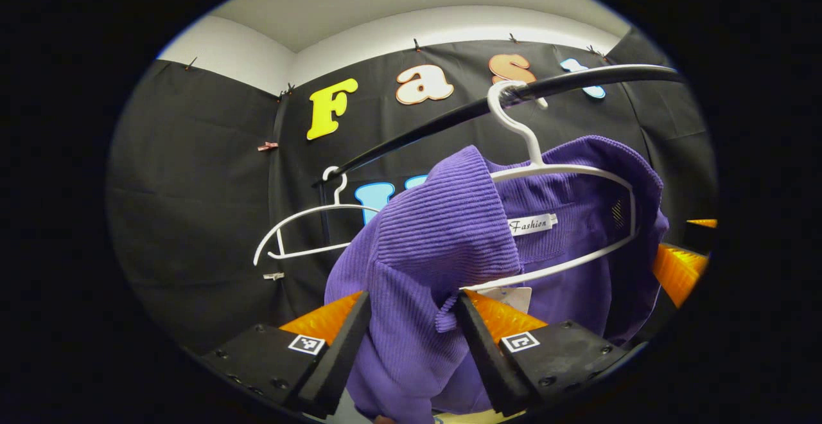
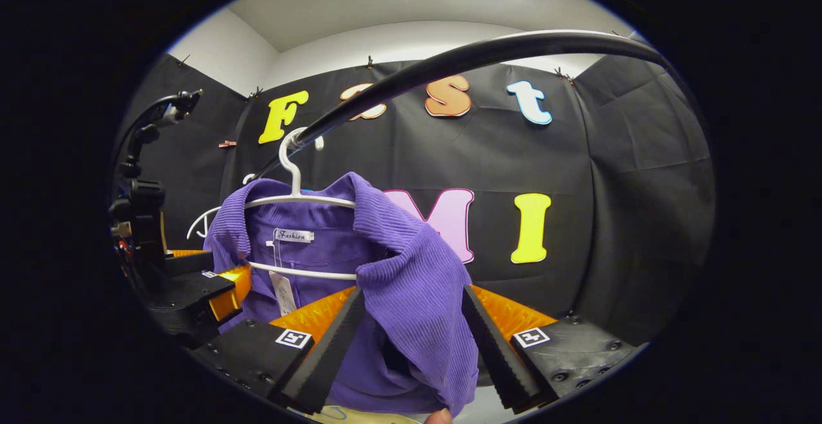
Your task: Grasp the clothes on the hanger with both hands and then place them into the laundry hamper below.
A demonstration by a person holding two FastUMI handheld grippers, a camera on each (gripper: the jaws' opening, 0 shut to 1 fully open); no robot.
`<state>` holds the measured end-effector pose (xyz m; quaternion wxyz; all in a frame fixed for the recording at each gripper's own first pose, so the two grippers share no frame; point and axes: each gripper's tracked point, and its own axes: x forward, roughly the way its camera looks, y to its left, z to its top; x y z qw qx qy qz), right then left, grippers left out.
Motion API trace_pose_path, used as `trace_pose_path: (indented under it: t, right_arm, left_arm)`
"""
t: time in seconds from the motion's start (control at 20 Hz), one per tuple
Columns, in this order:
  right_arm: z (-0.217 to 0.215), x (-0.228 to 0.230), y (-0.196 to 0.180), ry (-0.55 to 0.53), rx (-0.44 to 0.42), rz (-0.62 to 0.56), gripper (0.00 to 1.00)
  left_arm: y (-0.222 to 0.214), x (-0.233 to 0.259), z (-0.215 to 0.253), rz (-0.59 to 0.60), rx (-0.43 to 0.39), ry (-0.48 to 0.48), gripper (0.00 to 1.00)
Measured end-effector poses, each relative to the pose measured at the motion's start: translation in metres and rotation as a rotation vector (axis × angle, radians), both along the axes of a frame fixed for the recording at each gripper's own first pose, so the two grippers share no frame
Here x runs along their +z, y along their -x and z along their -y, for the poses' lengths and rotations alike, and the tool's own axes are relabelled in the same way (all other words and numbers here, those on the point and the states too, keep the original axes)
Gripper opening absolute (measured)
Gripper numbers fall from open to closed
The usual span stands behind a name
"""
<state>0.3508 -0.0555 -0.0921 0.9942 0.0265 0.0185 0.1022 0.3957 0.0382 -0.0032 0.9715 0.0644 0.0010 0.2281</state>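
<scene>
at the bottom of the left gripper view the left gripper (image 1: 411,340) has its fingers spread with a fold of the purple garment (image 1: 449,238) hanging between them; the cloth lies close to both fingers, but whether either presses on it i cannot tell; at the bottom of the right gripper view the right gripper (image 2: 411,340) is spread the same way around the garment's other shoulder, contact equally unclear; just beyond, at frame centre, the garment hangs on the white hanger (image 2: 302,202), hooked over the black rail (image 2: 462,58) in the upper frame; an empty hanger (image 1: 308,231) sits farther along at left; so i judge the grasp is only being set: closing, lifting off and lowering remain; the hamper's place and the garment's lower hem are cut off below.
</scene>
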Motion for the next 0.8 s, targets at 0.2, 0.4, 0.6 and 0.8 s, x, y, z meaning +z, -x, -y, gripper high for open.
trace_pose_path:
  t: [0.2, 0.4, 0.6, 0.8]
  right_arm:
    - [-0.001, -0.003, -0.023, 0.051, -0.052, 0.040, 0.98]
    - [0.009, -0.004, -0.046, 0.092, -0.091, 0.079, 0.83]
    - [0.013, -0.016, -0.063, 0.124, -0.077, 0.049, 0.52]
    - [0.020, -0.012, -0.061, 0.042, -0.070, 0.047, 0.14]
  left_arm:
    - [-0.005, 0.000, -0.001, 0.001, -0.005, -0.008, 0.63]
    - [-0.005, 0.001, -0.007, 0.000, 0.000, 0.024, 0.47]
    - [-0.008, -0.001, -0.011, -0.010, -0.033, 0.033, 0.27]
    - [-0.013, -0.006, -0.012, -0.041, -0.090, -0.007, 0.23]
